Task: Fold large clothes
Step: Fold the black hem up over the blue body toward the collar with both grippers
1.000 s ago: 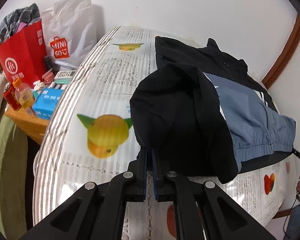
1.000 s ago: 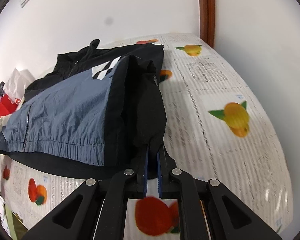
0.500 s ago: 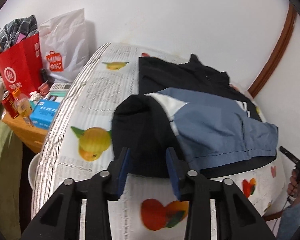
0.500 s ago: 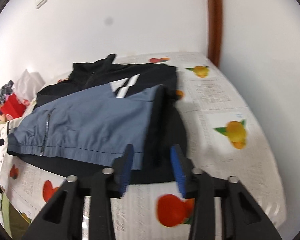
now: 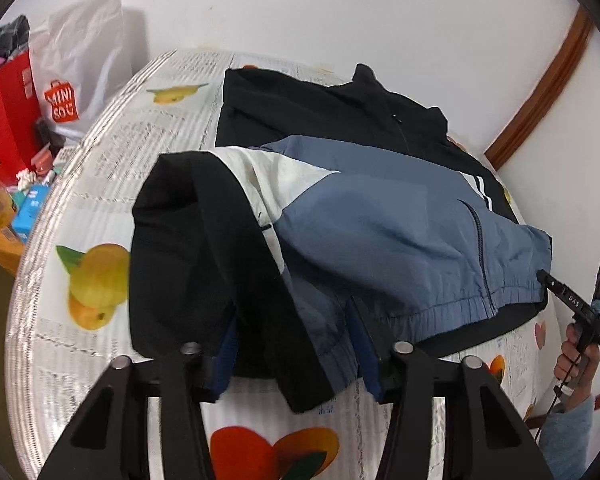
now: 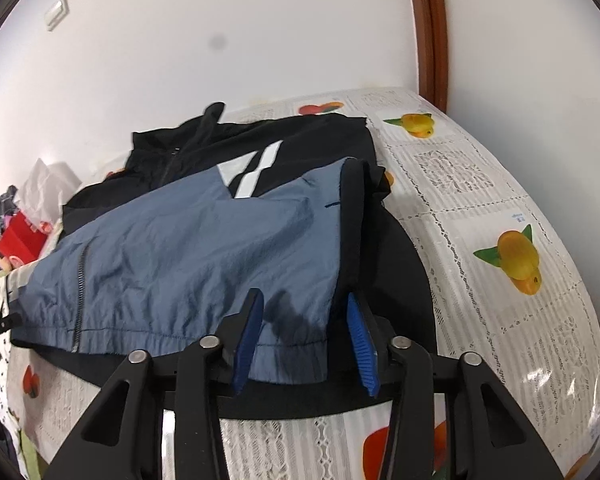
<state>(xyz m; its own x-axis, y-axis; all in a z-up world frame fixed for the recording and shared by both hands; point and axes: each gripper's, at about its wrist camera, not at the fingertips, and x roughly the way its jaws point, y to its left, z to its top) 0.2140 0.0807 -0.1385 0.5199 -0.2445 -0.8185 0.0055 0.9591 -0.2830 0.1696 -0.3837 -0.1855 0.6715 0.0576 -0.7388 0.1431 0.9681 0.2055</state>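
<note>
A black, blue and white jacket (image 5: 380, 224) lies on the table, front up, its black sleeves folded in along both sides. My left gripper (image 5: 294, 340) is open, its fingers spread over the jacket's near left hem where the black sleeve (image 5: 204, 240) lies. My right gripper (image 6: 306, 332) is open too, spread over the near right hem of the jacket (image 6: 188, 248), beside the black side panel. Neither gripper holds cloth. The right gripper also shows at the far right of the left wrist view (image 5: 572, 304), held in a hand.
The table (image 5: 112, 160) wears a fruit-print cloth under clear plastic. Left of it stand a red bag (image 5: 4, 120), a white Miniso bag (image 5: 80, 64) and small boxes. A white wall and brown door frame (image 6: 430, 32) stand behind. The table's right side (image 6: 520, 280) holds only the cloth.
Both grippers were shut on the black sleeves one second ago. They have let go, opened wide and drawn closer over the jacket's near hem.
</note>
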